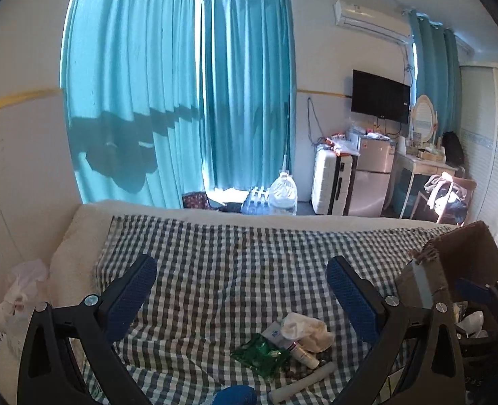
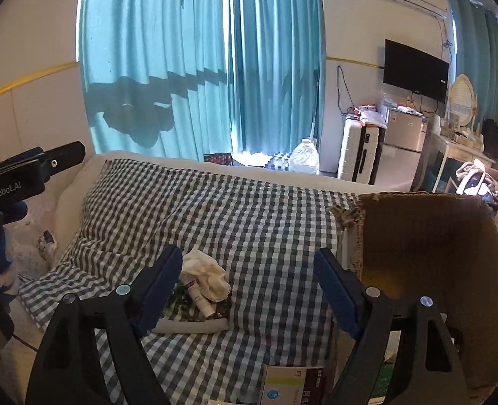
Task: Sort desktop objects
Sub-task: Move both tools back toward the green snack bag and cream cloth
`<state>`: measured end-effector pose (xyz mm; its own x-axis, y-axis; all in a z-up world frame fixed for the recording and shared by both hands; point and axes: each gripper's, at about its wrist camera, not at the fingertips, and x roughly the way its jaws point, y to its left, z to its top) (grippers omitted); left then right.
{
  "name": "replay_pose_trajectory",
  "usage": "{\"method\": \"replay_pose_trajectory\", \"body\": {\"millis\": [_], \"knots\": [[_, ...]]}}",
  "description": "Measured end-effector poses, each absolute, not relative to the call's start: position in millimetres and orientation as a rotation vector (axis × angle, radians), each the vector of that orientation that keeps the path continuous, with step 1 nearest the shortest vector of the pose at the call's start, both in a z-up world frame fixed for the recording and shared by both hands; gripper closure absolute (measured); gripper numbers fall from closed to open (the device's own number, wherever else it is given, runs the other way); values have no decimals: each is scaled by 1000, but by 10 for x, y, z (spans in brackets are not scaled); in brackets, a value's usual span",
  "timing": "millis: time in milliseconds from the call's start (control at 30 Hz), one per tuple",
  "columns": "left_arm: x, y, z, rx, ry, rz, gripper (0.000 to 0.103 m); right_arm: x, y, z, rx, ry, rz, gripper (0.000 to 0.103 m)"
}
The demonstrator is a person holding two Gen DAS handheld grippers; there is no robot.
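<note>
1. Left gripper (image 1: 241, 281): held above a bed covered by a checked cloth (image 1: 242, 253); its blue-padded fingers (image 1: 132, 298) are spread wide, and nothing is held between them.
2. Right gripper (image 2: 249, 276): held over the same checked cloth, beside the cardboard box; its fingers (image 2: 336, 295) are likewise spread wide and empty.
3. Pile of small objects, set on the cloth below the left gripper: a crumpled white cloth (image 1: 306, 332) is laid at the far side, a small white tube (image 1: 304, 354) is propped against it, and a green foil packet (image 1: 260, 354) is placed just left of the tube.
4. White cylinder (image 1: 302, 384): laid on its side at the near edge of the pile, close to the tube.
5. Blue rounded object (image 1: 235, 395): seen at the bottom edge of the left wrist view; its kind cannot be told.
6. Cardboard box (image 2: 427, 253): stood open at the right edge of the bed, its torn brown wall raised next to the right gripper.
7. Printed carton (image 2: 296, 384): laid on the cloth beneath the right gripper, just beside the box.
8. Background: teal curtains (image 1: 181, 84), a wall-mounted television (image 1: 380, 96) and a white suitcase (image 1: 331, 182) are seen beyond the bed.
</note>
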<state>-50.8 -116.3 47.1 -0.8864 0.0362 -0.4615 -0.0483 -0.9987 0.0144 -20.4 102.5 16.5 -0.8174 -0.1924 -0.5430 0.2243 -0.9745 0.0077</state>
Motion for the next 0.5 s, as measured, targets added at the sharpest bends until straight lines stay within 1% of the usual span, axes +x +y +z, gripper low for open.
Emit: {"method": "replay_pose_trajectory", "body": {"millis": [100,200,233,267,367,500], "knots": [[-696,-1240,167,-862,69,3017,0,-317,838,34,841,133,-2779,26],[-874,-1301,-98,-968,81,2994,1,-464,737,-106,881,126,-2752,27],[-923,-1314,-182,-1002,91,2981,3,-523,704,-157,896,130,-2742,28],[-975,-1324,-270,-1041,106,2965,4,-577,682,-201,910,129,-2733,33],[-1119,-1323,-521,-1171,143,2888,4,-742,672,-356,968,108,-2699,39],[-1252,-1244,-849,-1335,227,2805,4,-956,629,-613,1047,113,-2664,44]]}}
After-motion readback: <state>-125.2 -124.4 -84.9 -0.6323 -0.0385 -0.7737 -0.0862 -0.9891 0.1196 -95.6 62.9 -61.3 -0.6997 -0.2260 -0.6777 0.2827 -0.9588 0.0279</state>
